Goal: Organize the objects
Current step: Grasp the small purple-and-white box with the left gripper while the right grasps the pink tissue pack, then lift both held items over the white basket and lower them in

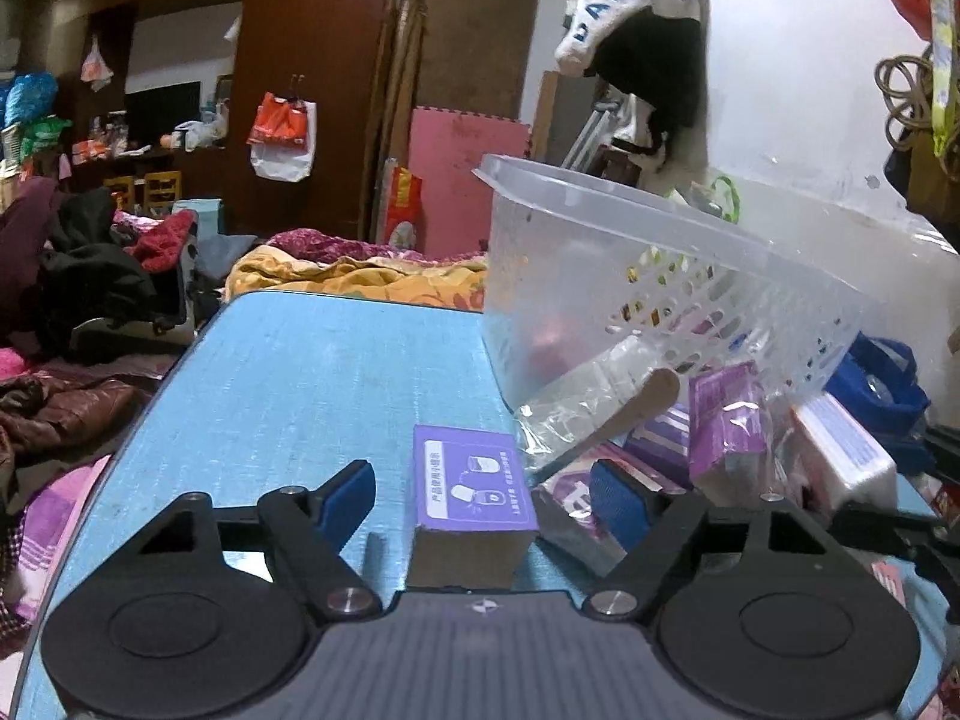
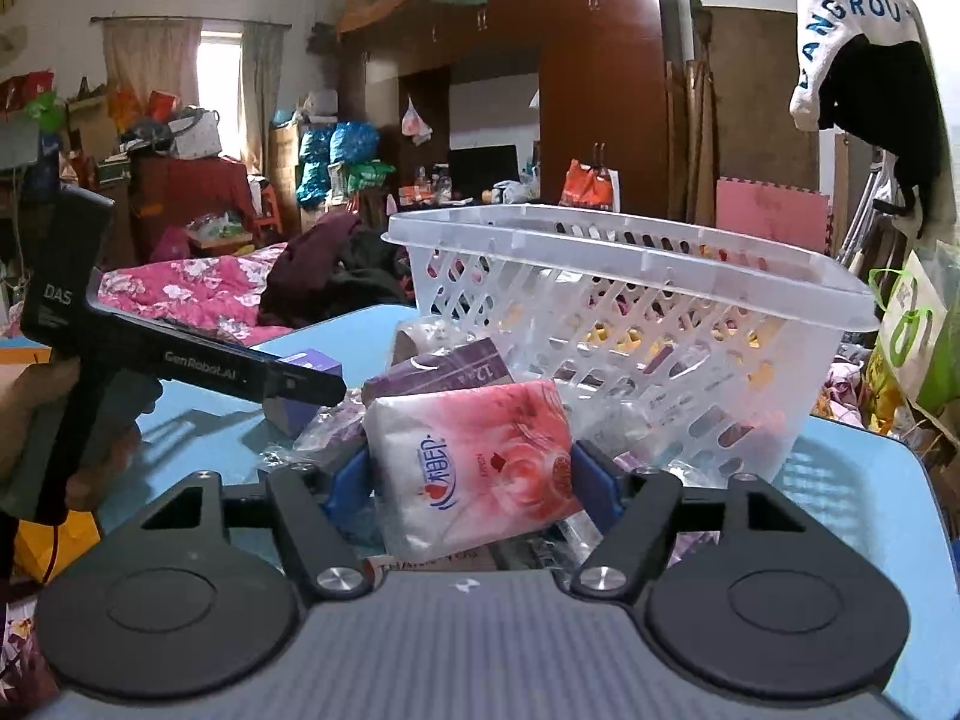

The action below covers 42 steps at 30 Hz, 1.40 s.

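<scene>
A purple box lies on the blue table between the fingers of my left gripper. There is a gap on both sides, so the gripper is open. In the right wrist view my right gripper is shut on a pink and white tissue pack, with both blue pads against its sides. A translucent white basket sits tilted just behind, propped on a heap of purple packets. My left gripper, held by a hand, reaches in from the left over the purple box.
Loose purple packets, a white pack and clear wrapping crowd the table's right side under the basket. Piled clothes and quilts lie past the table's left edge. A wardrobe stands far behind.
</scene>
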{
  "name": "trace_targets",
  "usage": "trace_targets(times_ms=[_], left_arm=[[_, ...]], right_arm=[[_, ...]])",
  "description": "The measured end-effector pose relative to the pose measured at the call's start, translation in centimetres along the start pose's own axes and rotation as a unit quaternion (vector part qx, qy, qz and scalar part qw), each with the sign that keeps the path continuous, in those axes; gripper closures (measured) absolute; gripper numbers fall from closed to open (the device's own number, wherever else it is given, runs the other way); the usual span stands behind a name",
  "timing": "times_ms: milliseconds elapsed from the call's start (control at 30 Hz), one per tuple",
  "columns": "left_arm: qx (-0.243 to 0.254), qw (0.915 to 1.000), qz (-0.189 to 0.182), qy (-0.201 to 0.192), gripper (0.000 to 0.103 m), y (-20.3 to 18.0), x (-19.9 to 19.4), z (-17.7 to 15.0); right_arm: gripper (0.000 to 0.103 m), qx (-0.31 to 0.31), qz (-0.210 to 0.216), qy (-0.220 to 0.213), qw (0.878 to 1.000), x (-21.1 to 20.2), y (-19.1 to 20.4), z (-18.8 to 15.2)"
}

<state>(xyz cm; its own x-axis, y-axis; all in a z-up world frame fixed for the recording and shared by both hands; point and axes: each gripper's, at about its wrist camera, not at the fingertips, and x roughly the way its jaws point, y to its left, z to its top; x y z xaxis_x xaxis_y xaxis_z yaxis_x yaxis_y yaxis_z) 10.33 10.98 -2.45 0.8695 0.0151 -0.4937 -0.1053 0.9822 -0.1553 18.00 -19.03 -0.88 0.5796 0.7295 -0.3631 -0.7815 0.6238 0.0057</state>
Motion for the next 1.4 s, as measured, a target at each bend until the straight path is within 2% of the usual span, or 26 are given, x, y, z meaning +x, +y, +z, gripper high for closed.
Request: trace_targets(times_ms=[67, 167, 233, 267, 467, 600, 767, 1100, 1233, 1333, 1400], left_arm=[[-0.006, 0.9999, 0.010, -0.003, 0.023, 0.0, 0.0, 0.1], [-0.009, 0.9998, 0.018, 0.001, 0.035, 0.0, 0.3, 0.2], [-0.008, 0.9997, 0.022, -0.001, 0.047, -0.1, 0.3, 0.3], [-0.009, 0.9997, 0.024, -0.003, 0.059, -0.1, 0.2, 0.3], [-0.010, 0.9990, 0.020, -0.039, 0.059, 0.0, -1.1, -0.1], [-0.023, 0.9978, -0.010, -0.061, 0.059, 0.0, -2.8, -0.7], [0.001, 0.9950, -0.019, -0.098, 0.059, -1.6, -4.9, -1.2], [0.034, 0.9921, -0.057, -0.107, 0.059, -4.0, -6.5, -1.9], [0.039, 0.9864, -0.084, -0.136, 0.059, -5.1, -8.2, 1.1], [0.041, 0.9816, -0.107, -0.153, 0.059, -7.0, -8.1, 5.4], [0.029, 0.9814, -0.111, -0.154, 0.059, -8.0, -7.0, 8.3]], right_arm=[[0.030, 0.000, 0.002, -0.002, 1.000, -0.2, 0.3, -0.1], [0.030, 0.008, 0.007, -0.010, 1.000, -0.8, 0.4, -0.3], [0.030, 0.013, 0.011, -0.016, 1.000, -1.2, 0.4, -0.3], [0.030, 0.016, 0.009, -0.021, 1.000, -1.5, 0.4, -0.4], [0.030, 0.021, -0.001, -0.040, 0.999, -3.2, 0.0, -0.8], [0.030, 0.033, -0.012, -0.049, 0.998, -4.1, -0.9, -1.3], [0.030, 0.039, -0.024, -0.055, 0.997, -5.0, -1.5, -2.0], [0.031, 0.060, -0.034, -0.078, 0.995, -6.0, -2.4, -1.7], [0.031, 0.052, -0.040, -0.107, 0.992, -7.1, -2.9, 1.4], [0.031, 0.029, -0.037, -0.121, 0.992, -6.7, -3.0, 5.8], [0.031, 0.009, -0.058, -0.111, 0.992, -5.1, -3.2, 8.9]])
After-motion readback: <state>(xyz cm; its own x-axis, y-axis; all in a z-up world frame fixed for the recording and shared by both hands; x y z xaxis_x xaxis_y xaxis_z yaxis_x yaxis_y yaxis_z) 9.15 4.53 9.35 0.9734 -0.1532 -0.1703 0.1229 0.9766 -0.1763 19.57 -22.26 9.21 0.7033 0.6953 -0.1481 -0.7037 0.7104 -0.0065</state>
